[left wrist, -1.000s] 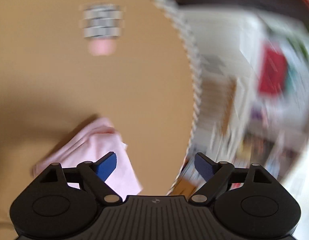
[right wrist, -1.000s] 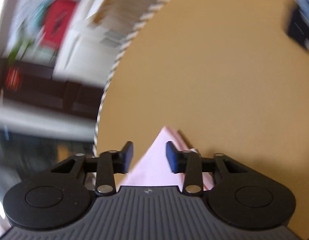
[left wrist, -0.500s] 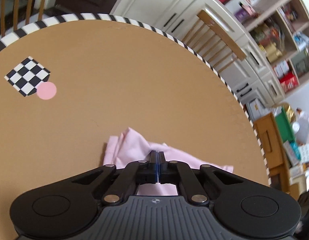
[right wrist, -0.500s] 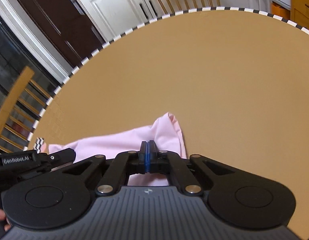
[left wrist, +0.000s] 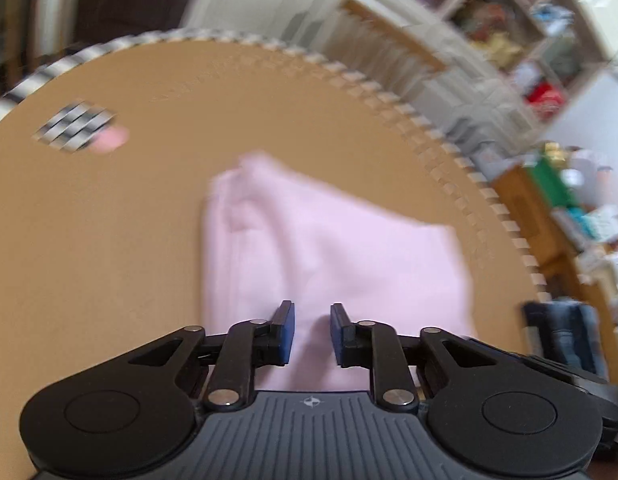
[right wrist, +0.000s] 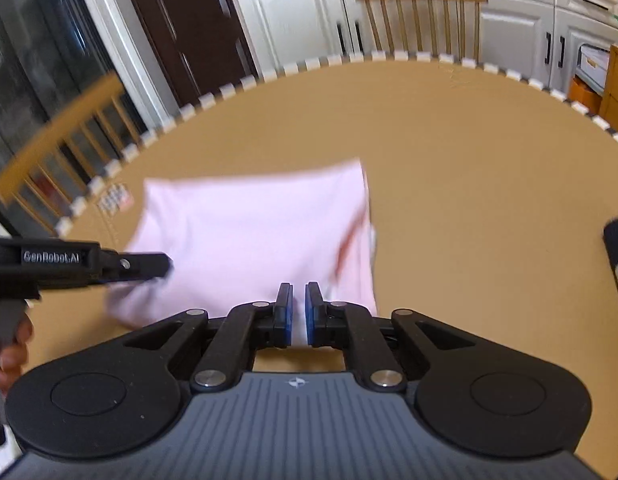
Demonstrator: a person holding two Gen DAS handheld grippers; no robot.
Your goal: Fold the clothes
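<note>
Your left gripper (left wrist: pixel 311 334) has its blue pads spread apart, with pink cloth showing in the gap but not pinched. Your right gripper (right wrist: pixel 297 316) has its pads a little apart too, with a thin gap between them and nothing held. You can see the pink cloth (right wrist: pixel 253 236) lying flat on the round brown table (right wrist: pixel 469 160), just in front of both grippers. From the right side, your left gripper (right wrist: pixel 149 266) sits over the near left edge of the cloth. A small checkered patch (left wrist: pixel 75 130) with a pink dot (left wrist: pixel 111 140) lies on the table, well apart from the cloth. Wooden chairs (right wrist: pixel 421 20) and white cupboards (right wrist: pixel 293 12) stand behind the table. A dark thing (right wrist: pixel 617 240) sits at the right edge, too cut off to tell what it is
</note>
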